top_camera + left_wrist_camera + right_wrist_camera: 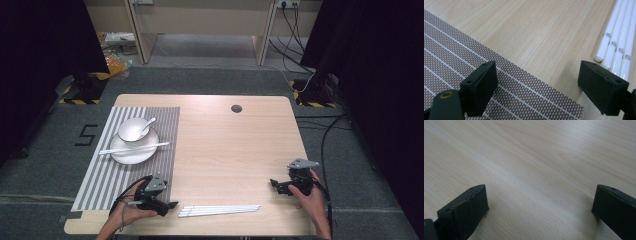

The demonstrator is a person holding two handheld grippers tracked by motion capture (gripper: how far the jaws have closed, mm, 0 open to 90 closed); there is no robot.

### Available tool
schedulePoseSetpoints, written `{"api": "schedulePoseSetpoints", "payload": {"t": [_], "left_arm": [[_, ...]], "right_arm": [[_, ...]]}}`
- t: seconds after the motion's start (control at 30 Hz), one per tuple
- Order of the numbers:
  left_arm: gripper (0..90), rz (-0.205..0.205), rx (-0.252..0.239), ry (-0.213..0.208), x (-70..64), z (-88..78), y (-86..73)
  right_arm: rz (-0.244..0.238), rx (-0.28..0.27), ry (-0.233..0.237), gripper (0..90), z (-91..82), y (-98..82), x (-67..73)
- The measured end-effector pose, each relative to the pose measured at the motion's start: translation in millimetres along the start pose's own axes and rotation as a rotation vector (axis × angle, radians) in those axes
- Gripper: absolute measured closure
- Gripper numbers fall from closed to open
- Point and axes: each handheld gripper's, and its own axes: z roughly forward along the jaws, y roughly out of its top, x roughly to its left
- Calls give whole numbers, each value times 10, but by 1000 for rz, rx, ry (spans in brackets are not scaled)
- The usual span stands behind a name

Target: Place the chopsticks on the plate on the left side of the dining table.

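My left gripper point(170, 205) rests low at the near left of the table, open, its jaws spread over the corner of a striped placemat point(461, 57) with nothing between them. Several white chopsticks point(220, 210) lie just right of it along the front edge; their tips point(616, 47) show beside the right jaw. My right gripper point(274, 184) sits at the near right, open over bare wood point(536, 170), holding nothing. On the placemat point(150, 120) stand a white plate point(134, 153) with a bowl point(132, 130), a spoon point(150, 123) in the bowl, and a chopstick pair point(134, 148) across the plate.
A round cable hole point(236, 108) sits near the table's far edge. Cables point(325, 135) run over the grey floor right of the table. A wooden desk frame point(200, 30) stands beyond the table.
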Motion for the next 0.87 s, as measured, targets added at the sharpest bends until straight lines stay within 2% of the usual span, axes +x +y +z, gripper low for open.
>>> {"api": "schedulePoseSetpoints", "payload": {"t": [0.2,0.4,0.5,0.87], "left_arm": [[140,-5,-40,6,-21,-8,-62],[138,-11,-52,14,-43,-20,-91],[137,-17,-73,20,-51,-24,-124],[136,-18,-75,20,-60,-31,-134]], "right_arm": [[2,1,0,3,-2,-1,2],[5,2,0,4,-4,-2,5],[6,3,0,4,-7,-3,8],[2,1,0,4,-8,-6,7]]}}
